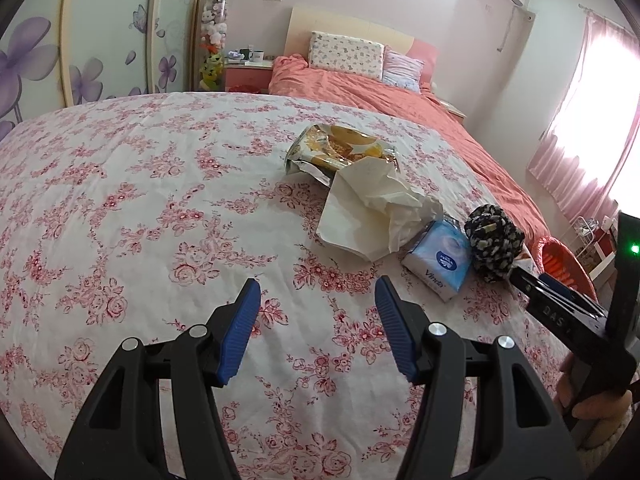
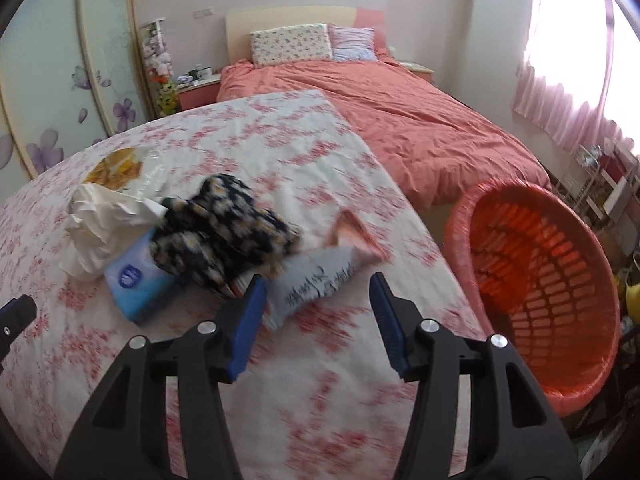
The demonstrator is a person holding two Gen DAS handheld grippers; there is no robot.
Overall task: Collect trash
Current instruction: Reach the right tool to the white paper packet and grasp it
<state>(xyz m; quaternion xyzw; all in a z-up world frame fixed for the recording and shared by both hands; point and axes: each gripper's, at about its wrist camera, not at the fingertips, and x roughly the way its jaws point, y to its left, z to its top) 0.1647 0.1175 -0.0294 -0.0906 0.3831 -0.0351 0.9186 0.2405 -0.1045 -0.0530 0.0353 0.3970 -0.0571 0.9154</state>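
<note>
The left gripper [image 1: 318,328] and right gripper [image 2: 318,322] both hung agape and empty over the floral cloth [image 1: 120,200]. At two o'clock lay a "Vinda" tissue pack [image 1: 438,260], crumpled paper [image 1: 372,208] and a snack wrapper [image 1: 344,148]; handwriting on a grey packet [image 2: 316,280] was unreadable.

This is a bedroom in a home. A big bed [image 2: 420,128] with a pink-orange cover stands against the back wall, and two pillows [image 1: 346,54] lean on its headboard [image 2: 292,20]. In front lies a white sheet with red roses [image 1: 140,208]. A small pink night table [image 1: 246,74] with cups on it stands beside the bed. Next to it is a tall clear tube full of soft toys [image 1: 214,36]. Sliding closet doors with purple flowers [image 1: 36,60] fill one wall. Pink curtains [image 1: 588,120] hang over a bright window. An air conditioner [image 1: 496,16] stands in the corner.
</note>
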